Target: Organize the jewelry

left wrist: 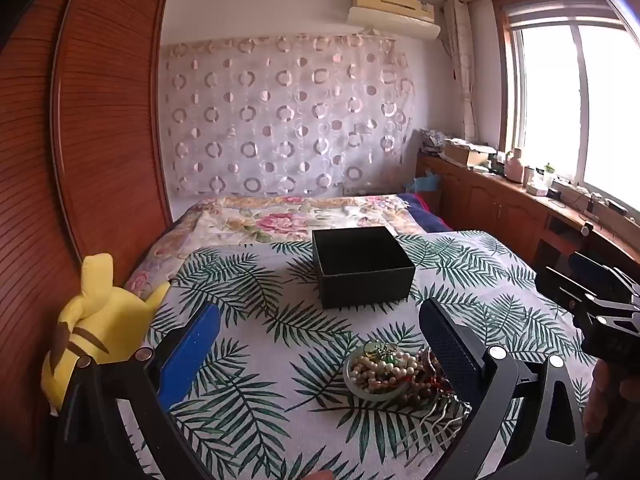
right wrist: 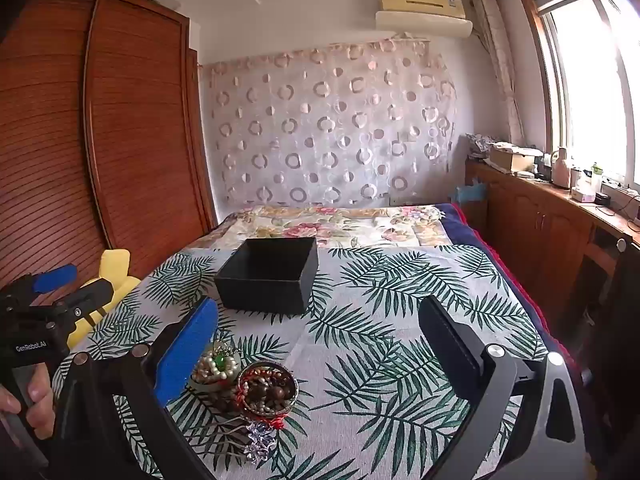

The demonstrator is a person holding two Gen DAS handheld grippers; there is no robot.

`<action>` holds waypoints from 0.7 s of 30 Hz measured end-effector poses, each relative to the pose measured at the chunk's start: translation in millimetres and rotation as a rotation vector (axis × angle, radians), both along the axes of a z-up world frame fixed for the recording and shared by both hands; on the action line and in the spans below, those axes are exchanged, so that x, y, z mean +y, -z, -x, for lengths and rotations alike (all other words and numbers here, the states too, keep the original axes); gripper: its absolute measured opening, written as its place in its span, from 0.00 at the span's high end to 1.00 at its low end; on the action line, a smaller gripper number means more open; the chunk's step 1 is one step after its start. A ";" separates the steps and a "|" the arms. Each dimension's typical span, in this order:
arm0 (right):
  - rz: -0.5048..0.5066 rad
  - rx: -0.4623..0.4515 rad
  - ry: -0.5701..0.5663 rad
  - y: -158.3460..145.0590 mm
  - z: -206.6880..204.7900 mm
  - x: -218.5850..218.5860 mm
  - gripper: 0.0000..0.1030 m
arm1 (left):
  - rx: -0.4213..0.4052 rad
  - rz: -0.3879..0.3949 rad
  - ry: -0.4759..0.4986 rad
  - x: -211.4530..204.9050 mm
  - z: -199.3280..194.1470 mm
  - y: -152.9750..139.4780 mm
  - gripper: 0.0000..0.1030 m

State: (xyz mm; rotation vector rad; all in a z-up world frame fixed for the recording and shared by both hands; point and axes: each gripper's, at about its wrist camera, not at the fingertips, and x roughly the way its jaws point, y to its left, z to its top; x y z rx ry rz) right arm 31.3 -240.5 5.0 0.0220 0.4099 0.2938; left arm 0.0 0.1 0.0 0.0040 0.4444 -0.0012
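An open black box (left wrist: 362, 264) (right wrist: 270, 274) stands empty on the leaf-print cloth. Nearer me lies a jewelry pile: a pale bangle holding pearl beads and a green stone (left wrist: 376, 374) (right wrist: 216, 366), a dark bangle with brown beads and red cord (right wrist: 268, 390) (left wrist: 434, 380), and silver hairpins (right wrist: 256, 442) (left wrist: 432, 428). My left gripper (left wrist: 320, 344) is open above the cloth, the pile between its fingers near the right one. My right gripper (right wrist: 318, 340) is open, the pile by its left finger. Each gripper shows at the other view's edge (left wrist: 600, 300) (right wrist: 52, 292).
A yellow plush toy (left wrist: 92, 328) (right wrist: 108, 288) sits at the cloth's left edge by a wooden wardrobe (left wrist: 80, 140). A floral bedspread (left wrist: 280, 216) lies behind the box. A wooden cabinet (right wrist: 540, 224) with clutter runs along the window on the right.
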 end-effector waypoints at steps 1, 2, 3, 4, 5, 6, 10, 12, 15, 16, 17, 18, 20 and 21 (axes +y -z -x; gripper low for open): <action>0.000 0.000 0.000 0.0 0.0 0.0 0.02 | 0.000 -0.001 0.000 0.0 -0.2 0.0 0.06; 0.009 -0.001 -0.001 0.0 0.0 0.5 0.02 | 0.000 0.000 -0.001 0.0 -0.3 0.1 0.06; 0.008 0.000 0.000 0.0 -0.1 0.5 0.02 | 0.001 0.000 -0.002 0.0 -0.4 0.1 0.06; 0.009 0.000 0.000 0.1 -0.1 0.7 0.02 | 0.000 0.001 -0.002 0.0 -0.4 0.1 0.06; 0.006 0.002 0.000 0.2 -0.3 0.5 0.02 | -0.001 0.001 -0.002 -0.1 -0.4 0.1 0.06; 0.007 0.002 0.000 0.3 -0.2 0.8 0.02 | -0.001 0.001 -0.002 -0.4 -0.3 0.0 0.06; 0.011 0.002 -0.001 1.0 0.5 2.9 0.02 | -0.004 0.006 0.001 0.2 0.1 -0.3 0.06; 0.002 0.006 0.000 0.1 -0.8 0.2 0.02 | -0.010 0.008 0.002 -0.1 0.4 -0.7 0.06; 0.001 0.006 0.000 0.1 -0.7 0.6 0.02 | -0.018 0.010 0.002 -0.9 0.3 -1.1 0.06; 0.003 0.006 0.000 0.0 -0.7 0.8 0.02 | -0.019 0.011 0.003 0.4 6.4 -3.6 0.06; 0.002 0.006 0.000 -0.1 -0.7 0.7 0.02 | -0.020 0.011 0.003 0.2 6.6 -3.8 0.06; 0.002 0.006 -0.001 0.0 -0.7 0.9 0.02 | -0.021 0.011 0.003 -0.1 6.7 -3.9 0.06; 0.001 0.005 -0.001 -0.1 -0.6 1.1 0.02 | -0.020 0.012 0.002 0.2 6.9 -5.0 0.06; 0.001 0.005 -0.001 -0.1 -0.5 1.3 0.02 | -0.021 0.013 0.003 0.8 6.8 -4.6 0.06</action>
